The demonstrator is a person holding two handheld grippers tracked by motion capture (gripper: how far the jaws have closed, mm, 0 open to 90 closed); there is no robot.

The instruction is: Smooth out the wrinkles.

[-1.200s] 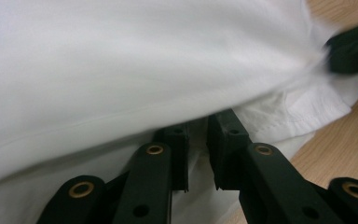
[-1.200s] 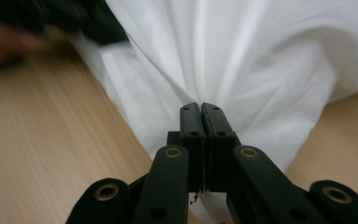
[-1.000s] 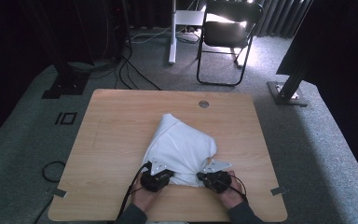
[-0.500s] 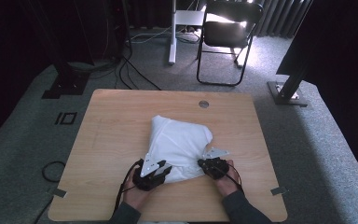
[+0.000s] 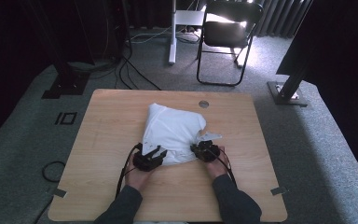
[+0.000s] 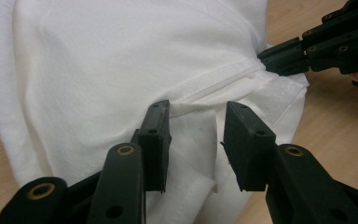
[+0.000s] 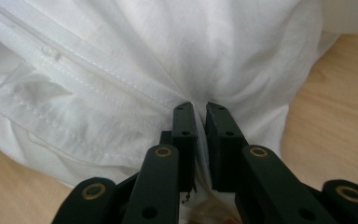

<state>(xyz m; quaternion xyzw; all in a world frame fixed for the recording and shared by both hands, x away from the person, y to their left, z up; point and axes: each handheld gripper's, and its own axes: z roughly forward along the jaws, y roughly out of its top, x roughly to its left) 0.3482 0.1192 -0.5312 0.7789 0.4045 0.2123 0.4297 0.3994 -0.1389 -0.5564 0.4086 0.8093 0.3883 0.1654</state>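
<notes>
My left gripper point(image 6: 196, 140) has just been opening over the white shirt point(image 5: 175, 133), its jaws apart, while my right gripper point(image 7: 200, 140) pinches the hem only lightly as it loosens, so I think the fold can slip.

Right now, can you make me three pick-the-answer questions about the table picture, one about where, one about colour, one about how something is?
1. Where does the crumpled white cloth garment lie?
A on the light wooden table
B on the black folding chair
C on the grey carpet

2. What colour are both grippers?
A red
B black
C yellow

3. How do the left gripper jaws stand?
A apart, not pressing the cloth
B clamped on a cable
C closed on a cup

Answers: 1 A, wood shows all around the cloth. 2 B, both look black. 3 A, a gap shows between the pads, while the right gripper pinches a fold.
</notes>
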